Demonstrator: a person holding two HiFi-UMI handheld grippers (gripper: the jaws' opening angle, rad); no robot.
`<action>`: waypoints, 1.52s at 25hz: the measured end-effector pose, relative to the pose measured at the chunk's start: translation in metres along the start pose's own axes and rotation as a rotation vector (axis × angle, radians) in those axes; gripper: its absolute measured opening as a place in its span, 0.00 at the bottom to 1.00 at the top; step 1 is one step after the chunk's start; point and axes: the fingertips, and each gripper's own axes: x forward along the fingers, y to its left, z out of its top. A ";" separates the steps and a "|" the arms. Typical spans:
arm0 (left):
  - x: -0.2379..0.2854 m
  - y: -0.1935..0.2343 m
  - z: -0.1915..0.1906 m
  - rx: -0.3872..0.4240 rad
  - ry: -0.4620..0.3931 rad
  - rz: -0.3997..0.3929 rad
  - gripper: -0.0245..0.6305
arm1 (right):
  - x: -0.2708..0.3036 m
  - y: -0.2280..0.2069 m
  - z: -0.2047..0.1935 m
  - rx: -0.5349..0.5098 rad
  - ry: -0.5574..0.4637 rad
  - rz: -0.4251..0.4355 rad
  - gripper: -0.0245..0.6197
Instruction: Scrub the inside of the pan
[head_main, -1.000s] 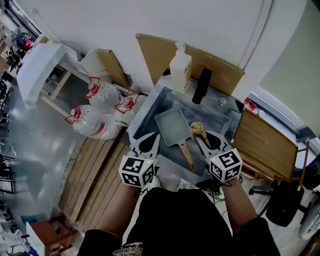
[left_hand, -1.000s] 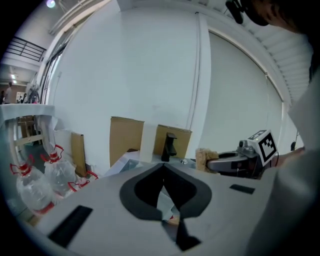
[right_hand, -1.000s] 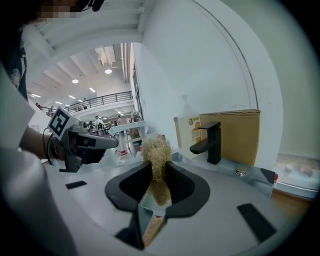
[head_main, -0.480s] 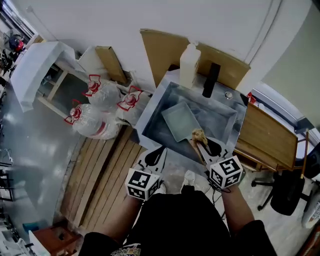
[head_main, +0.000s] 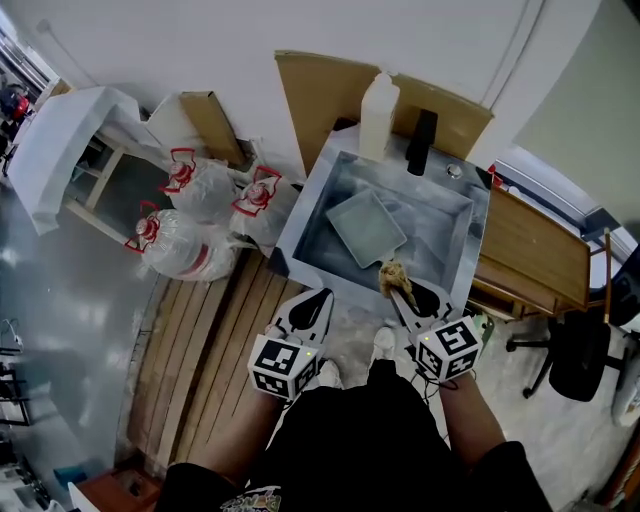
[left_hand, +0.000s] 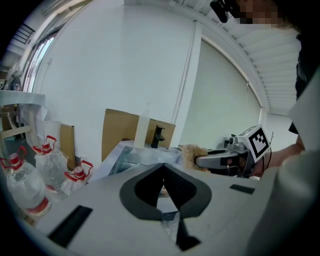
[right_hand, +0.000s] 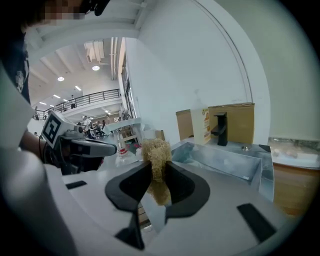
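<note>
A grey rectangular pan (head_main: 367, 227) lies tilted inside the steel sink (head_main: 312, 228); its handle end is hidden behind the scrubber. My right gripper (head_main: 400, 291) hangs over the sink's near rim, shut on a tan fibrous scrubber (head_main: 392, 276), which the right gripper view shows pinched between the jaws (right_hand: 157, 152). My left gripper (head_main: 318, 302) sits just outside the sink's front edge, shut with nothing in it. In the left gripper view its jaws (left_hand: 164, 169) meet at the tips, and the right gripper (left_hand: 220, 159) with the scrubber (left_hand: 189, 156) is off to the right.
A white bottle (head_main: 378, 117) and a black faucet (head_main: 421, 142) stand at the sink's back rim, in front of a cardboard sheet (head_main: 320, 100). Water jugs (head_main: 180, 240) lie to the left. A wooden table (head_main: 530, 260) adjoins on the right, with a black chair (head_main: 580, 360) beyond it.
Both grippers have drawn back from over the pan to the sink's near edge. The scrubber has come away with the right gripper.
</note>
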 end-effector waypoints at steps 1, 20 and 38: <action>-0.003 -0.001 -0.002 0.003 -0.003 -0.009 0.05 | -0.002 0.003 -0.002 0.002 -0.001 -0.006 0.19; -0.047 -0.029 -0.009 0.019 -0.029 -0.112 0.05 | -0.048 0.061 -0.009 -0.012 -0.061 -0.080 0.19; -0.057 -0.047 -0.014 0.050 -0.027 -0.150 0.05 | -0.068 0.078 -0.017 -0.006 -0.082 -0.090 0.19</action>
